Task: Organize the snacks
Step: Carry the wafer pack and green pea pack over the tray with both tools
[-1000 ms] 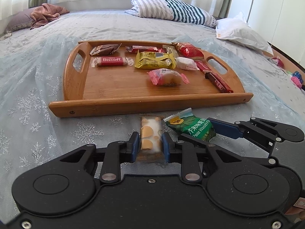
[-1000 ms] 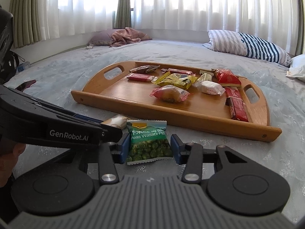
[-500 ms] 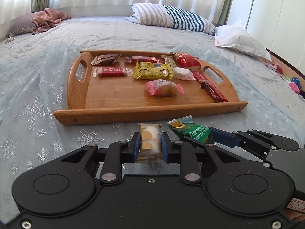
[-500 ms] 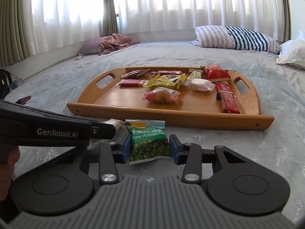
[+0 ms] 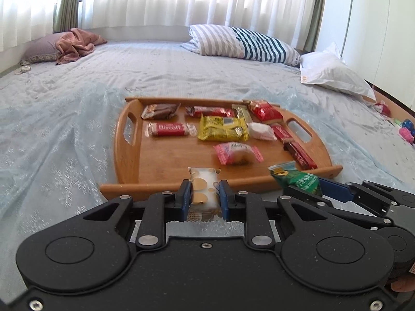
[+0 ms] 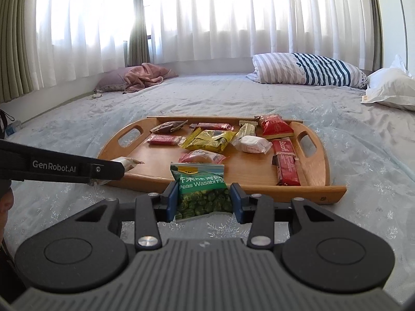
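My left gripper (image 5: pixel 202 197) is shut on a white snack packet with tan spots (image 5: pixel 203 190), held above the bedspread just short of the wooden tray (image 5: pixel 166 160). My right gripper (image 6: pixel 202 199) is shut on a green wasabi peas packet (image 6: pixel 201 189), lifted in front of the tray's near rim (image 6: pixel 259 188). The peas packet (image 5: pixel 295 178) and the right gripper's blue finger also show at the right of the left wrist view. Several snacks lie on the tray: a Biscoff bar (image 5: pixel 170 129), a yellow packet (image 5: pixel 221 128), a pink packet (image 5: pixel 236 153) and red bars (image 6: pixel 285 165).
The tray rests on a pale blue bedspread with snowflake print (image 5: pixel 52 140). A striped pillow (image 5: pixel 241 42), a white pillow (image 5: pixel 334 73) and a pink blanket (image 5: pixel 75 44) lie at the far side. Small colourful items (image 5: pixel 404 129) sit at the bed's right edge. Curtains hang behind.
Both grippers have risen off the bedspread, each with its packet in its grip. The tray now sits lower and nearer in both views.
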Demonstrator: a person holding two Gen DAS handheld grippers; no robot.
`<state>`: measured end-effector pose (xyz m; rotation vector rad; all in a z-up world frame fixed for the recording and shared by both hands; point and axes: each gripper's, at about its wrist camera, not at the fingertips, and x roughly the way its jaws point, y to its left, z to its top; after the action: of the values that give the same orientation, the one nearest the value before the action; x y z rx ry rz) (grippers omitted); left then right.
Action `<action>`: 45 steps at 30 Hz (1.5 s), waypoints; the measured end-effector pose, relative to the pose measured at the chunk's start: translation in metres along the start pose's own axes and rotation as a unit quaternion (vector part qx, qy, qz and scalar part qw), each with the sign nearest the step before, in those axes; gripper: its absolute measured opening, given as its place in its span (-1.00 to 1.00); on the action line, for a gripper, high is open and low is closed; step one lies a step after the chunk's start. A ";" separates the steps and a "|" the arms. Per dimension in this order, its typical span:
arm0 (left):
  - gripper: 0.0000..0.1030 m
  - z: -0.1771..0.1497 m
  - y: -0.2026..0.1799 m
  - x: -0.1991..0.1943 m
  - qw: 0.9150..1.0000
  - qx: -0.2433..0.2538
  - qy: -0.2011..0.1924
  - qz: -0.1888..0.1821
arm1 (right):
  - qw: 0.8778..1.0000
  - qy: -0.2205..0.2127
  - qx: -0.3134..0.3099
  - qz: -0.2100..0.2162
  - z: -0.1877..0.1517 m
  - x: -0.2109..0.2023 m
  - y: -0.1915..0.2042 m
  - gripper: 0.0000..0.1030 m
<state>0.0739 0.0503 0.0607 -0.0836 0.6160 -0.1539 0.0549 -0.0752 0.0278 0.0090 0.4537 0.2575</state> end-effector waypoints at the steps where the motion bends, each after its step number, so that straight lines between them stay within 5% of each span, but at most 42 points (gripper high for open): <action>1: -0.58 0.002 0.002 -0.001 1.000 -0.004 -0.006 -0.001 | 1.000 -0.003 0.000 -0.003 0.002 0.000 -0.001 -0.10; 13: -0.77 0.021 0.006 0.008 1.000 -0.006 -0.019 0.011 | 0.998 -0.027 0.012 -0.051 0.019 0.002 -0.020 -0.10; 15: -0.72 0.016 0.007 0.006 1.000 -0.007 -0.016 -0.004 | 0.998 -0.027 0.016 -0.057 0.019 0.003 -0.022 -0.10; 18: -0.34 0.002 0.005 0.003 1.000 0.013 0.002 -0.017 | 0.998 -0.024 0.020 -0.057 0.015 0.001 -0.025 -0.09; 26: -0.15 -0.043 -0.004 0.001 0.995 0.058 0.058 -0.049 | 0.997 -0.008 0.032 -0.065 -0.004 -0.004 -0.029 -0.07; 30: -0.24 -0.057 -0.009 0.004 0.993 0.071 0.078 -0.051 | 0.997 -0.004 0.033 -0.069 -0.012 -0.007 -0.027 -0.07; 33: -0.57 -0.059 -0.014 0.001 0.993 0.080 0.072 -0.047 | 0.997 -0.003 0.031 -0.073 -0.016 -0.008 -0.026 -0.07; 45: -0.59 -0.031 -0.016 -0.006 0.998 0.048 0.028 -0.020 | 0.996 -0.020 0.029 -0.083 -0.011 -0.010 -0.025 -0.07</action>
<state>0.0496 0.0349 0.0412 0.0019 0.6623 -0.2257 0.0474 -0.1021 0.0205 0.0326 0.4188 0.0808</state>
